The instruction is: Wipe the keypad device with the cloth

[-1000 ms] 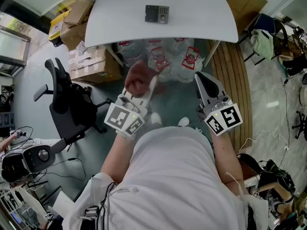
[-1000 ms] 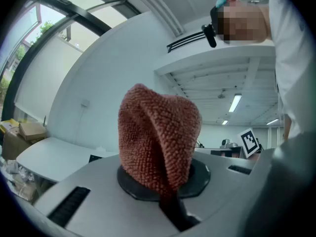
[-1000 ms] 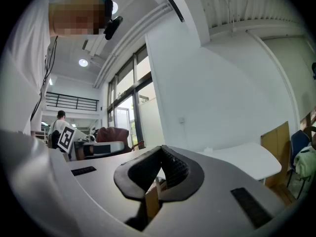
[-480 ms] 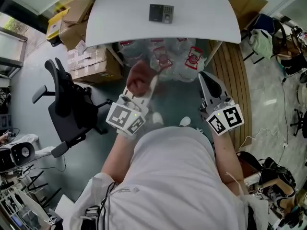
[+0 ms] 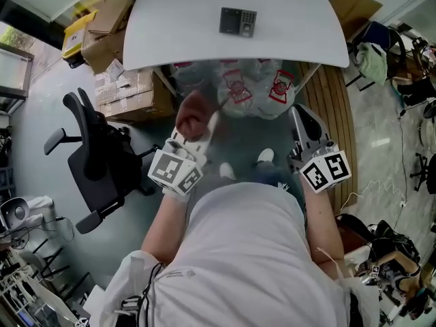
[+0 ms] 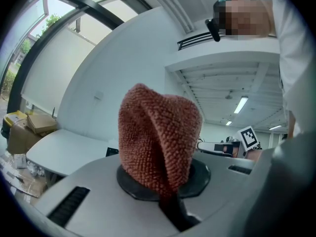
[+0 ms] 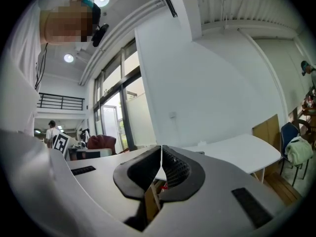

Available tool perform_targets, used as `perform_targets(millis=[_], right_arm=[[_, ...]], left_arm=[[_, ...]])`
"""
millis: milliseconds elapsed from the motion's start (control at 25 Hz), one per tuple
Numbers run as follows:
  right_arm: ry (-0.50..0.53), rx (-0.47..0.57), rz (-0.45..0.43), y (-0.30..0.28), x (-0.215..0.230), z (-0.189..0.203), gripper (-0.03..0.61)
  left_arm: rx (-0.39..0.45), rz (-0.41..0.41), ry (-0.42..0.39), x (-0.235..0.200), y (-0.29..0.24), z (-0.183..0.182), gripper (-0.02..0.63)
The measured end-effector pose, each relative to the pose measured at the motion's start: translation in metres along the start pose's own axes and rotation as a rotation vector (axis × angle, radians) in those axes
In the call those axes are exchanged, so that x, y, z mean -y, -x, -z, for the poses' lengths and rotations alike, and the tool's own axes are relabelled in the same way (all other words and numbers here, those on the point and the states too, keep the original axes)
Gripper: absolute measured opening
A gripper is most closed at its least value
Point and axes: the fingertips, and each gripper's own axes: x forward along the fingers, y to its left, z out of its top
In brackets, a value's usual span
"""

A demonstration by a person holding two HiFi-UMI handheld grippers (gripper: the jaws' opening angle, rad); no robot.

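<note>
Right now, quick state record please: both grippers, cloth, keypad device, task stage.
left gripper: shut on the cloth, held in front of the person, short of the table
cloth: reddish-brown, bunched, standing up out of the jaws
right gripper: shut, nothing between the jaws
keypad device: lying on the white table, apart from both grippers
task stage: cloth in hand, wiping not yet begun

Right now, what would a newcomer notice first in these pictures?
The reddish-brown cloth bunched in the shut left gripper, held short of the white table. Then the small dark keypad device lying on that table ahead; the right gripper is shut and empty.
</note>
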Motion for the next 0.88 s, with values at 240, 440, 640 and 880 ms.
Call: perform_targets(millis=[240, 440, 640, 880], right_arm=[[-0.037, 0.001, 0.020, -0.030, 0.046, -0.006, 0.026], [-0.086, -0.009, -0.022, -0.073, 0.089, -0.012, 0.026], [-0.115, -0.035, -0.091, -0.113, 0.132, -0.023, 0.026], [-0.145, -0.065, -0.164, -0.150, 0.177, -0.030, 0.026]], left_arm=[[-0.012, -0.037, -0.002, -0.022, -0.027, 0.005, 0.025], [-0.013, -0.110, -0.005, -0.049, -0.066, -0.002, 0.025], [-0.017, -0.180, -0.007, -0.067, -0.119, -0.011, 0.025], [-0.017, -0.247, -0.021, -0.077, -0.178, -0.019, 0.025]])
